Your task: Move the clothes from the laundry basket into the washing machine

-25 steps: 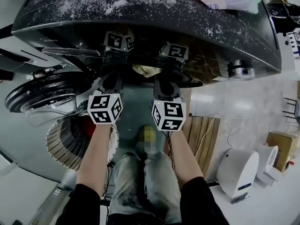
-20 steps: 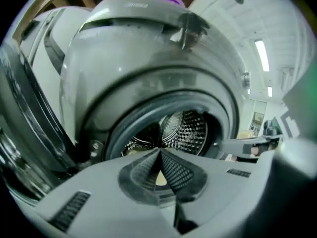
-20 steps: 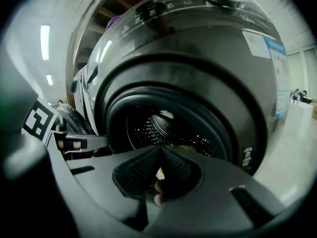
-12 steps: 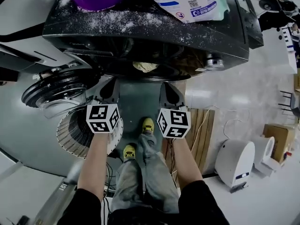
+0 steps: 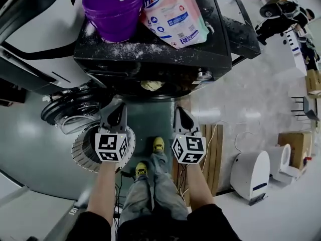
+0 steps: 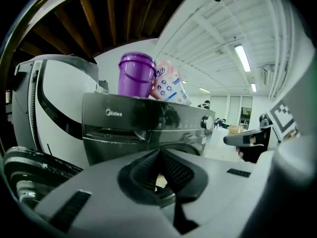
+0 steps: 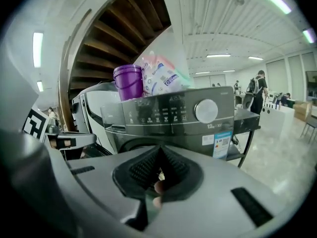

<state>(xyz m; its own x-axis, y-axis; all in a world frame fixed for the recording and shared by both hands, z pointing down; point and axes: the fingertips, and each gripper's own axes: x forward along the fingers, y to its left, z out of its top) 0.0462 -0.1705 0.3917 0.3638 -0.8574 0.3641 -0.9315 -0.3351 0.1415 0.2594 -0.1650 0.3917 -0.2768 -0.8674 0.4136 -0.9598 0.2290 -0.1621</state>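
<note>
The dark grey washing machine (image 5: 150, 59) stands ahead with its round door (image 5: 70, 112) swung open to the left. A pale yellowish cloth (image 5: 150, 85) shows in the drum opening. The white slatted laundry basket (image 5: 83, 152) sits on the floor at the left, partly hidden by my left hand. My left gripper (image 5: 116, 108) and right gripper (image 5: 179, 110) hang side by side in front of the opening, both shut with nothing in them. The left gripper view has shut jaws (image 6: 158, 157) below the control panel (image 6: 148, 123). The right gripper (image 7: 159, 165) is below the knob (image 7: 207, 110).
A purple bucket (image 5: 111, 9) and a detergent bag (image 5: 168, 14) stand on top of the machine. The person's yellow shoes (image 5: 158, 144) are between the grippers. A wooden pallet (image 5: 213, 149), a white appliance (image 5: 251, 172) and a cardboard box (image 5: 293, 144) are to the right.
Both grippers have risen and drawn back from the drum opening, still shut and with nothing in them. The head view has lifted, so the machine's top with bucket and bag now shows.
</note>
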